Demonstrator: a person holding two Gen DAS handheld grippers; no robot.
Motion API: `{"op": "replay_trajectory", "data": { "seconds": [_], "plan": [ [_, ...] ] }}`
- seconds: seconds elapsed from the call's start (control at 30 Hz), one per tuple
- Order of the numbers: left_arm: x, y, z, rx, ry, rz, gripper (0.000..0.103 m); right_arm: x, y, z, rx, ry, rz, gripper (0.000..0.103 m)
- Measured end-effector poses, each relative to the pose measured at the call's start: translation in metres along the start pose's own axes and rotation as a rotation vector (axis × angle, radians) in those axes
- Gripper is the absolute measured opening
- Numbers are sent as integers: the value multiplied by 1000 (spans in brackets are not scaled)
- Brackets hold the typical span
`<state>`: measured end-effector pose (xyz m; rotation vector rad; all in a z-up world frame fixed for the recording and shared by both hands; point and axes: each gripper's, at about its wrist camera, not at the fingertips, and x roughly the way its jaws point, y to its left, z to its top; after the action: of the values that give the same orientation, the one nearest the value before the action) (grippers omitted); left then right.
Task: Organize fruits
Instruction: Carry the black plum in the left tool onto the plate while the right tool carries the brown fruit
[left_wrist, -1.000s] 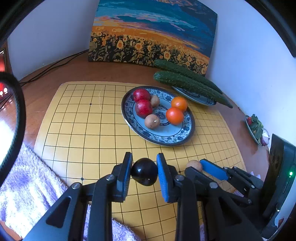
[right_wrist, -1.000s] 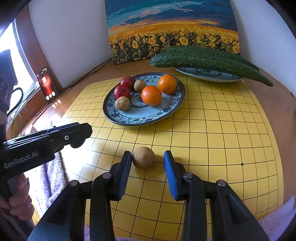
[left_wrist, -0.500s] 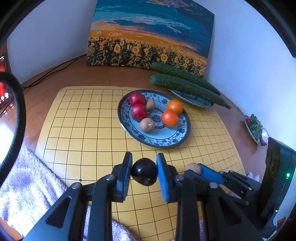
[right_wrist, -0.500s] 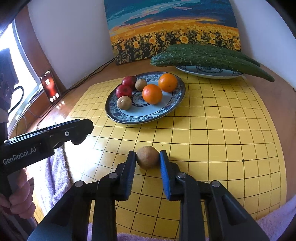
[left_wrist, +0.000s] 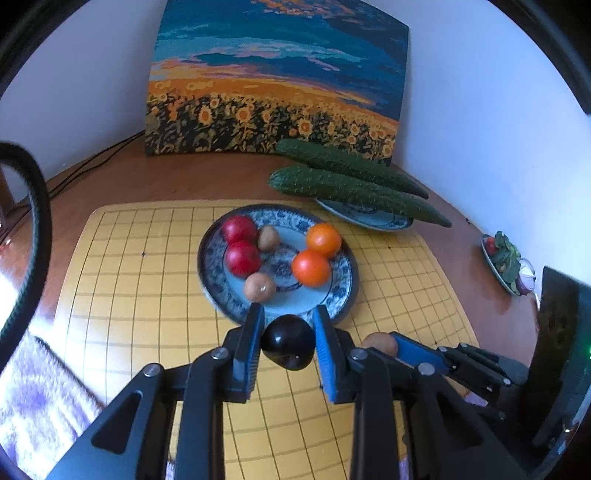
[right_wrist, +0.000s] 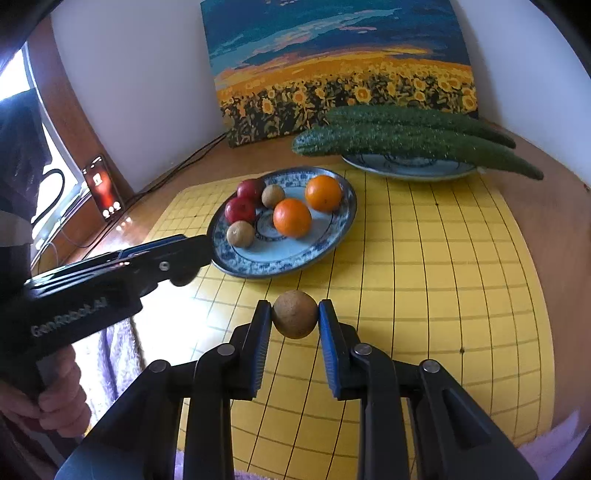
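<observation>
My left gripper (left_wrist: 288, 345) is shut on a dark, nearly black round fruit (left_wrist: 288, 346) and holds it above the yellow grid mat, just short of the blue-patterned plate (left_wrist: 214, 258). The plate holds two red apples (left_wrist: 242, 257), two oranges (left_wrist: 311, 267) and two brown fruits (left_wrist: 259, 287). My right gripper (right_wrist: 294, 318) is shut on a brown round fruit (right_wrist: 294, 314) above the mat, in front of the plate (right_wrist: 332, 236). The right gripper also shows in the left wrist view (left_wrist: 402, 349), to the right of the left one.
A second plate (right_wrist: 406, 168) behind carries two long cucumbers (right_wrist: 406, 138). A sunflower painting (right_wrist: 343, 85) leans on the wall. A phone (right_wrist: 103, 192) stands at the left edge. A small dish of greens (left_wrist: 506, 258) sits at right. A purple towel (left_wrist: 37, 398) lies at the mat's front.
The right gripper closed on the brown fruit and lifted it. The left gripper carried the dark fruit forward toward the fruit plate.
</observation>
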<state>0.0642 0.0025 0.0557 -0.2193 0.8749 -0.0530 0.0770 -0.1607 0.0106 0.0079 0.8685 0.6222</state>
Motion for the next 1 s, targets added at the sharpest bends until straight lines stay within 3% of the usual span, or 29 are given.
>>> {"op": "replay_trajectory", "data": {
  "seconds": [0.33,1.0],
  "plan": [
    [17,-4,10,17,-36,-17,28,14,-13,32,-26,-20,-39,27],
    [41,-4,3,4,28,-35,28,33,-20,51,-61,-30,-34,27]
  ]
}}
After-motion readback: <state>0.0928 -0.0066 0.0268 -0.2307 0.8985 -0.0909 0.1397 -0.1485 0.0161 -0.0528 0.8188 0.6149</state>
